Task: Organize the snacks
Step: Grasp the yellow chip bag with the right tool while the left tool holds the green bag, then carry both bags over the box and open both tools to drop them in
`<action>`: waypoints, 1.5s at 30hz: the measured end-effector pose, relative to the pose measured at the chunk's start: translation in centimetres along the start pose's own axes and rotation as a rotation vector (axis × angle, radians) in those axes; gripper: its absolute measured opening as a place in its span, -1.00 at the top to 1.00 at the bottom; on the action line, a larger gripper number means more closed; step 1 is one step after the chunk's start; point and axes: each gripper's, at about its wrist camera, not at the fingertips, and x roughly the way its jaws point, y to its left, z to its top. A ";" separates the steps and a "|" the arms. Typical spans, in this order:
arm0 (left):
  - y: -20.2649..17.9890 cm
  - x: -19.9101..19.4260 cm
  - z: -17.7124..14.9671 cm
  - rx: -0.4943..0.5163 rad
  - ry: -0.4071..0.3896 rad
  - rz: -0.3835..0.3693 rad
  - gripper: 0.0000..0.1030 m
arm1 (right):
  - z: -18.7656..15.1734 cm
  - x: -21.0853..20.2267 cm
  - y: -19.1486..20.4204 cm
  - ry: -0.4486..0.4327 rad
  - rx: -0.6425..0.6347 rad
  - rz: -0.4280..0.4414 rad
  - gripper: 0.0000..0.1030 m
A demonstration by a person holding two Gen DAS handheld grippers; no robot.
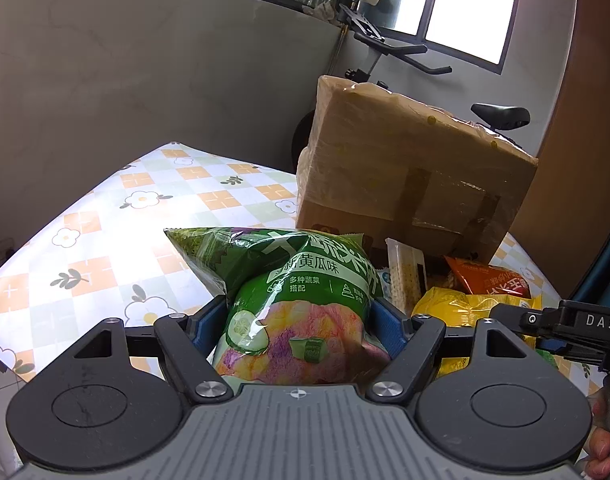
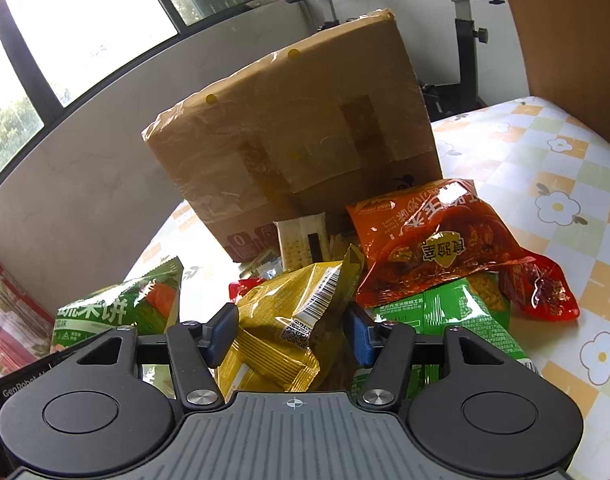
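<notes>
My left gripper (image 1: 301, 320) is shut on a green cucumber rice-cracker bag (image 1: 289, 300), held above the table; the same bag shows at the left of the right wrist view (image 2: 117, 308). My right gripper (image 2: 291, 332) has its blue pads on both sides of a yellow snack bag (image 2: 289, 320) in the pile, and appears shut on it. Behind it lie an orange-red corn snack bag (image 2: 437, 240), a green bag (image 2: 465, 312), a small red packet (image 2: 541, 288) and a cracker pack (image 2: 303, 236). The right gripper's body shows in the left wrist view (image 1: 561, 324).
A taped cardboard box (image 2: 289, 136) stands behind the snack pile on the flower-checked tablecloth (image 1: 105, 216). An exercise bike (image 2: 465, 40) and a wall stand beyond the table. A wooden panel (image 2: 565, 32) is at the right.
</notes>
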 end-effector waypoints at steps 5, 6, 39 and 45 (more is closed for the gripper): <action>-0.3 0.0 0.0 0.012 0.008 -0.004 -0.53 | 0.1 1.2 -1.2 0.017 0.065 0.024 -0.31; -0.4 0.0 0.0 0.017 0.007 -0.005 -0.53 | 0.1 1.4 -1.4 0.026 0.094 0.035 -0.31; -2.5 -6.5 9.0 0.183 -0.322 -0.063 -0.53 | 11.9 -10.4 -1.9 -0.490 -0.155 0.064 0.73; -3.4 -3.6 8.0 0.156 -0.260 -0.098 -0.53 | 12.2 -7.4 -2.0 -0.424 -0.157 0.054 0.78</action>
